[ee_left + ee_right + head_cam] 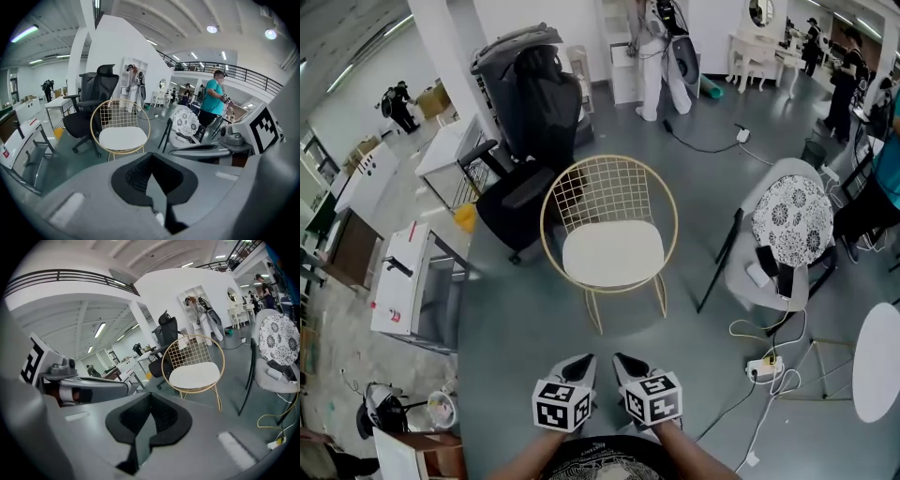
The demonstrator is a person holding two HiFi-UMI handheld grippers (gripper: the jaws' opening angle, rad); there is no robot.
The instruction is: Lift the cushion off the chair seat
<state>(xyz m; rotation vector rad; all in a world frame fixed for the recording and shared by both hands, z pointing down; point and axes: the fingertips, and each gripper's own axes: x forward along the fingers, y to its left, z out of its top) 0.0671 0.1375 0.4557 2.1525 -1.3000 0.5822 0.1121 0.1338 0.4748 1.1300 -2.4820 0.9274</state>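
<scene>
Facing the cushion on its wire chair, left claw and right claw pressed together, empty; head view alone shows a round table

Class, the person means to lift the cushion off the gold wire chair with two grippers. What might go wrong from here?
The left gripper and right gripper are shut, short of the chair; if they arrive shut they may only shove the cushion.
The cushion lies flat inside the chair's wire rim, so jaws might catch wire and tip the chair.
The floor power strip beside it could trip the person.
</scene>
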